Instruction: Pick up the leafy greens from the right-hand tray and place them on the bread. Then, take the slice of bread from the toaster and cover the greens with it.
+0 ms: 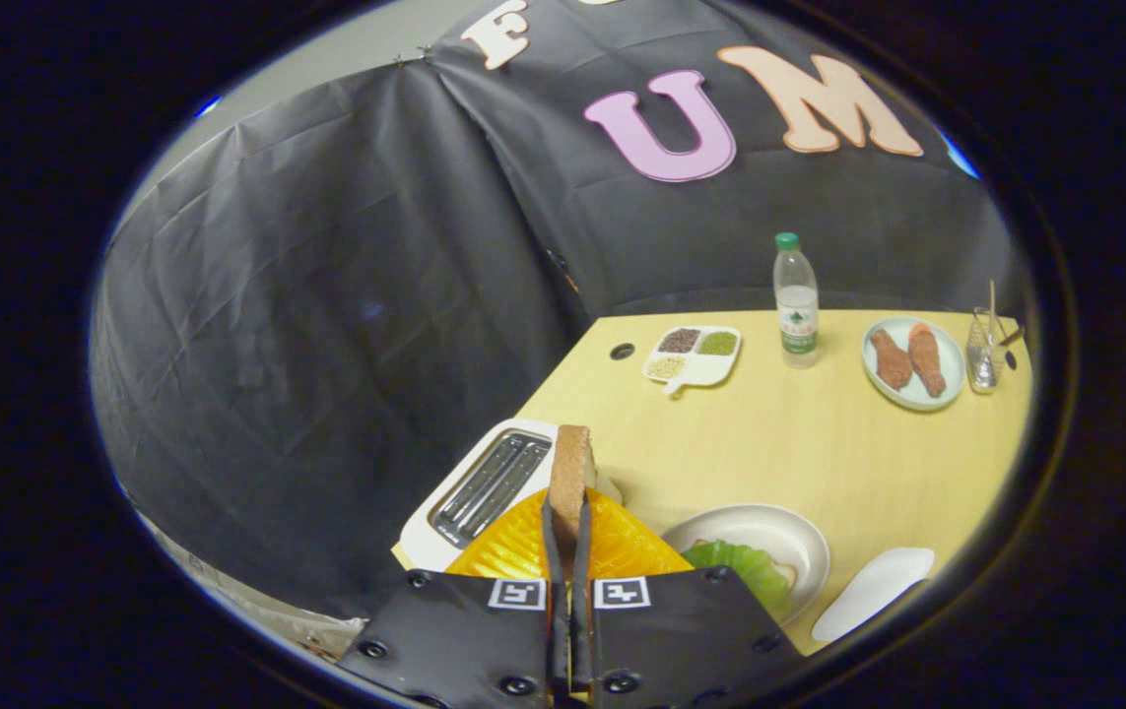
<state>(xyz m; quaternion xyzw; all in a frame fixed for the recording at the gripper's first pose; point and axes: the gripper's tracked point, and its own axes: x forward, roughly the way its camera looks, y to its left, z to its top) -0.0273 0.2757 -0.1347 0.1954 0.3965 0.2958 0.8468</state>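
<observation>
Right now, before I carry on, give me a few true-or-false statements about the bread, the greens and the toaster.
1. The fingers are shut on a slice of bread. True.
2. The greens lie on the bread on the round plate. True.
3. A slice of bread stands in the toaster. False: its slots show no bread.
4. The water bottle lies on its side. False: it stands upright, between the sectioned dish and the plate with two brown pieces.
5. The held slice already covers the greens. False: it is up between the fingers, beside the toaster.
</observation>
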